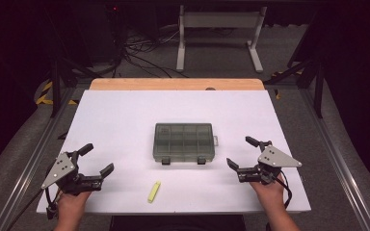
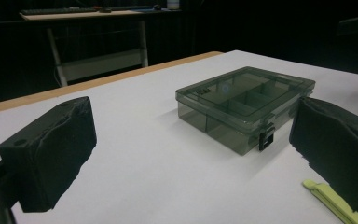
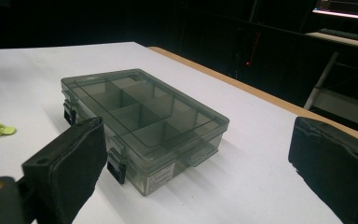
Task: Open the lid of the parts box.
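On my left, the left tool (image 1: pixel 95 158) sits low over the tabletop (image 1: pixel 125 110) near its front left corner, held in the person's left hand (image 1: pixel 70 202), its two black jaws spread wide with nothing between them. In the left gripper view those jaws frame bare white surface, and the tip of a yellow-green clip (image 2: pixel 335 203) shows just beside the jaw at the right of that view. From above, the clip (image 1: pixel 154 191) lies flat close to the front edge, a little left of the middle, apart from everything else. Behind it, near the centre of the tabletop, rests a smoky transparent compartment box (image 1: pixel 184 142), lid closed, its two dark latches (image 1: pixel 166 161) facing the front edge; the dividers inside show through the lid, and I cannot tell if anything is in them. On my right, the right tool (image 1: pixel 242 152), in the person's right hand (image 1: pixel 269 190), hovers near the front right corner, just beside the box, jaws also spread and empty.
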Tool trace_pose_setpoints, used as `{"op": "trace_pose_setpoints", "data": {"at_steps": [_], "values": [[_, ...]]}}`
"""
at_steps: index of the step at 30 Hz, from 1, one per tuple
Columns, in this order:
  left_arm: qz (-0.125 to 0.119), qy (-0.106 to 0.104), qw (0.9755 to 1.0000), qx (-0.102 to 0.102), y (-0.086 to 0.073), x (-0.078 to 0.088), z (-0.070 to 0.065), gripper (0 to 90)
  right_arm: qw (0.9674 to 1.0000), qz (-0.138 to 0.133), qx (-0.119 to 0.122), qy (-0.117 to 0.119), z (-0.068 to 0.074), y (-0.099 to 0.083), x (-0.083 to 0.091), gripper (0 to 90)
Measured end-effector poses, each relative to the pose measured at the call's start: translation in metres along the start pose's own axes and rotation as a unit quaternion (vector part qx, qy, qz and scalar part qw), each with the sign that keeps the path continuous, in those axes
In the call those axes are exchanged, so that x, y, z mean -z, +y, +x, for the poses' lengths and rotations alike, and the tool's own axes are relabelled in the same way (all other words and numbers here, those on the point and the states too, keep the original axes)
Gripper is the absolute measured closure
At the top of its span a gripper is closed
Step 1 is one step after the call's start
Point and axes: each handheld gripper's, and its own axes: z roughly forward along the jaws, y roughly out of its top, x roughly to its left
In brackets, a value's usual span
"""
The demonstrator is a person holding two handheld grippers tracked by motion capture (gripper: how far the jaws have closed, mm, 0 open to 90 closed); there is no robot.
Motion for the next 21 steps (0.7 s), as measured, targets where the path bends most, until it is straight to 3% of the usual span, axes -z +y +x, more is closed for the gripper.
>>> {"op": "trace_pose_setpoints", "data": {"at_steps": [21], "values": [[0.013,0.001,0.9999,-0.007,0.0008,-0.0033,-0.0019,1.0,1.0,0.006,0.003,0.002,0.0005,0.0017,0.0014,5.2]]}}
